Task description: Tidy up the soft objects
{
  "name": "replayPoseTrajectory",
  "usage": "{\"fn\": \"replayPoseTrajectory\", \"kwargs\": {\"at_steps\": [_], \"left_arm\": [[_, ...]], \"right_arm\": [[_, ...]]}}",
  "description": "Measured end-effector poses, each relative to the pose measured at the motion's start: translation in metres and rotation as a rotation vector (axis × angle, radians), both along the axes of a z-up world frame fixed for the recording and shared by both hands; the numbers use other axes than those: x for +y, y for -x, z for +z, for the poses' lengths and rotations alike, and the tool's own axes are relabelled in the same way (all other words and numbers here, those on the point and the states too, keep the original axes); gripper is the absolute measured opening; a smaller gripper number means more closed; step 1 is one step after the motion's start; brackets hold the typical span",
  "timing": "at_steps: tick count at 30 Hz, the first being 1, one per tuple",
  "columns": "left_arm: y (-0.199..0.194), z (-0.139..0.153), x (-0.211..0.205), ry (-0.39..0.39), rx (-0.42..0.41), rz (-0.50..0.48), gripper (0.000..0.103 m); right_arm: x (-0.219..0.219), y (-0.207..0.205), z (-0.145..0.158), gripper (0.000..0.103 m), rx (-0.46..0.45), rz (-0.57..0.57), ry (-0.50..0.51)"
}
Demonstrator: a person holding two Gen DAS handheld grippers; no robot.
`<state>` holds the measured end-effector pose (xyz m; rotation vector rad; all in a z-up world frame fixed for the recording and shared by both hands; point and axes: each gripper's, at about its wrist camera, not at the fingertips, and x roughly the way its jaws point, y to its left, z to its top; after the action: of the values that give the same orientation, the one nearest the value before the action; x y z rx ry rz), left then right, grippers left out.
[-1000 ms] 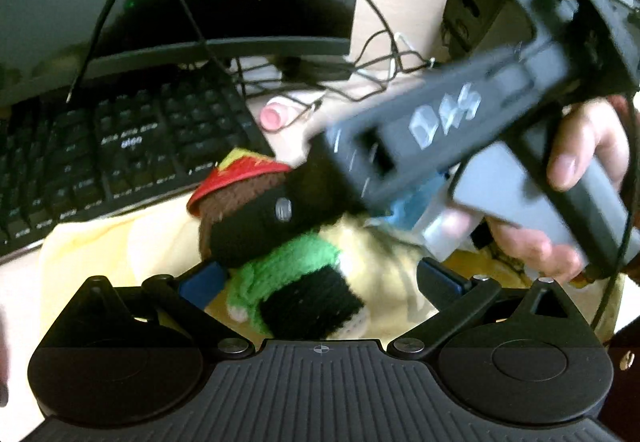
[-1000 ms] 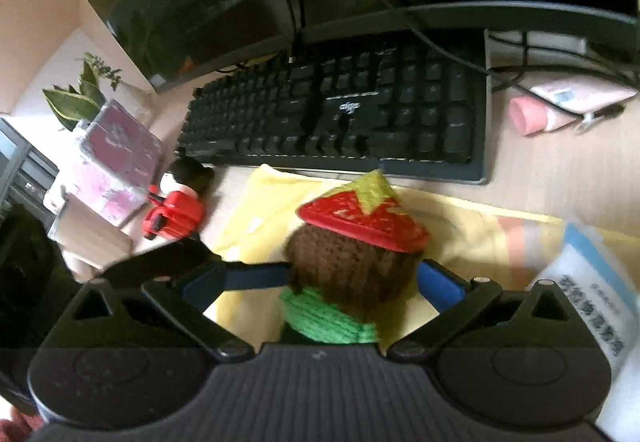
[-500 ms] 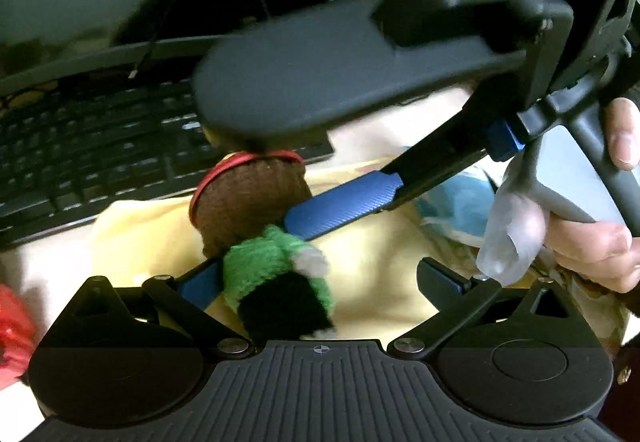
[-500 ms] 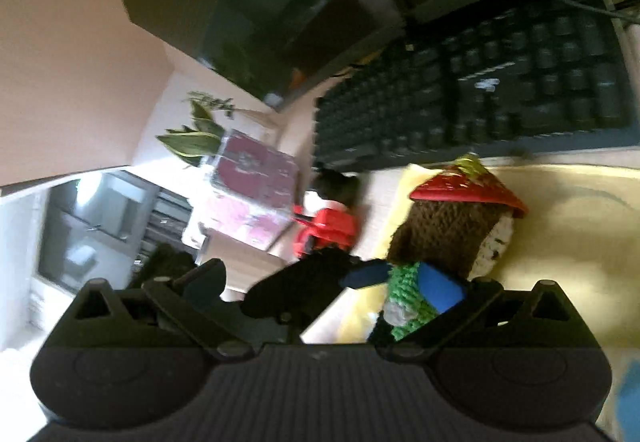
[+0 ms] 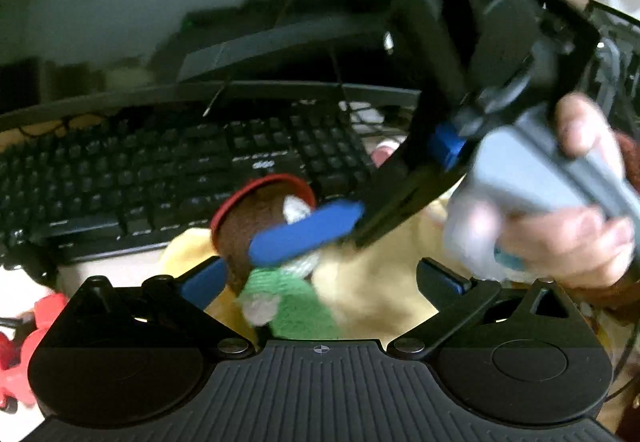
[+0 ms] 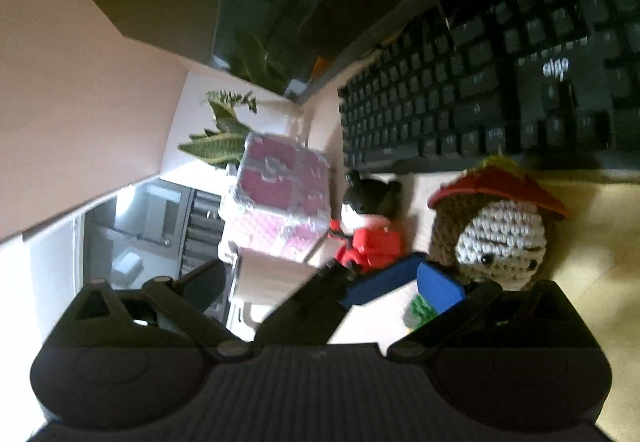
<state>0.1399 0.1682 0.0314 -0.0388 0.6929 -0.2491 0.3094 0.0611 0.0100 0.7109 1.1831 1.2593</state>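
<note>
A crocheted doll (image 5: 256, 226) with a red hat, brown hair and a green body stands on a yellow cloth (image 5: 380, 282). My left gripper (image 5: 320, 278) is open, and the doll leans against its left blue finger (image 5: 204, 278). The right gripper reaches in from the upper right, held by a hand (image 5: 560, 238), and lays one blue finger (image 5: 308, 238) across the doll. In the right wrist view my right gripper (image 6: 320, 284) is open. The doll (image 6: 500, 238) faces the camera just outside its right finger (image 6: 440, 286), touching it.
A black keyboard (image 5: 160, 170) and a monitor lie behind the cloth. A red toy figure (image 6: 372, 242), a pink box (image 6: 280, 194) and a plant (image 6: 220, 138) stand left of the keyboard (image 6: 520, 82). Cables run at the back right.
The right gripper has rolled and swung over the doll, which went from between its fingers to outside its right finger. The doll's face now shows in the right wrist view.
</note>
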Motion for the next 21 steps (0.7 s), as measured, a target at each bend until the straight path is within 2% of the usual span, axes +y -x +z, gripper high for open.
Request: {"fn": "replayPoseTrajectory", "kwargs": {"at_steps": [2,5,8,11,14,18,20,21], "left_arm": [[-0.004,-0.006,0.001,-0.023,0.033,0.025,0.103],[-0.009,-0.014,-0.002,-0.078,0.071,0.07,0.103],[-0.008,-0.015,-0.003,-0.105,0.052,0.098,0.103],[0.001,-0.005,-0.003,-0.09,-0.015,0.097,0.103],[-0.011,-0.003,-0.011,-0.17,-0.036,0.153,0.103],[-0.024,-0.01,-0.024,-0.324,0.004,0.251,0.103],[-0.025,-0.015,-0.023,-0.343,0.024,0.26,0.103],[-0.024,-0.016,-0.021,-0.33,0.033,0.251,0.103]], "right_arm": [[-0.012,0.007,0.016,0.103,-0.125,-0.032,0.037],[-0.042,0.027,0.034,0.103,-0.337,-0.117,0.154],[-0.087,0.048,0.036,0.103,-0.484,-0.19,0.243],[-0.134,0.062,0.027,0.103,-0.524,-0.265,0.3],[-0.158,0.069,0.021,0.103,-0.551,-0.32,0.377],[-0.17,0.071,0.019,0.103,-0.603,-0.349,0.399],[-0.16,0.076,0.021,0.101,-0.658,-0.344,0.41],[-0.155,0.078,0.021,0.093,-0.688,-0.341,0.417]]}}
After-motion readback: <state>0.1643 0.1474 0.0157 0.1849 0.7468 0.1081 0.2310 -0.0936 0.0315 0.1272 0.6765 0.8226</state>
